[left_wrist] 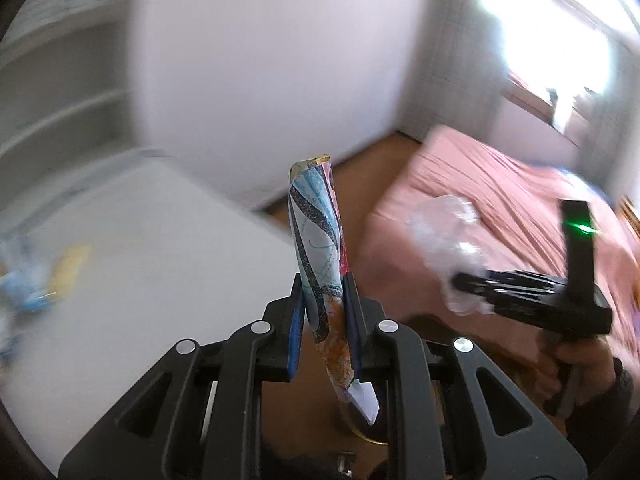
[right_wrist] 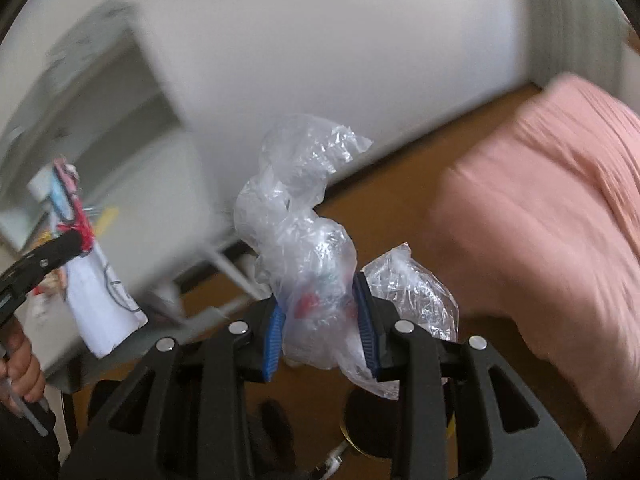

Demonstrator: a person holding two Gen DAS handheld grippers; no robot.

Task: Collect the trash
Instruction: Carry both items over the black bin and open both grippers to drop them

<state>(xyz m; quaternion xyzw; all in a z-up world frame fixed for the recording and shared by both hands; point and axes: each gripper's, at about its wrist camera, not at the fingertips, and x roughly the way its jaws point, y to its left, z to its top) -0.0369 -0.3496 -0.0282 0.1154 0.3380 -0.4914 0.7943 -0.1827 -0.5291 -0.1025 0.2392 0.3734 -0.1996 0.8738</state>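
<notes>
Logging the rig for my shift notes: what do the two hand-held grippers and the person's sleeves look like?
Both are matte black frames with triangular cut-outs and round silver pins. The left hand-held gripper and the right hand-held gripper carry ribbed blue finger pads. The right one shows a green light. Sleeves look dark.

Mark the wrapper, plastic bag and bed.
wrapper (left_wrist: 316, 240), left wrist view, patterned middle above the pads
plastic bag (right_wrist: 296, 200), right wrist view, crumpled upper bulge
bed (right_wrist: 540, 208), right wrist view, pink cover
</notes>
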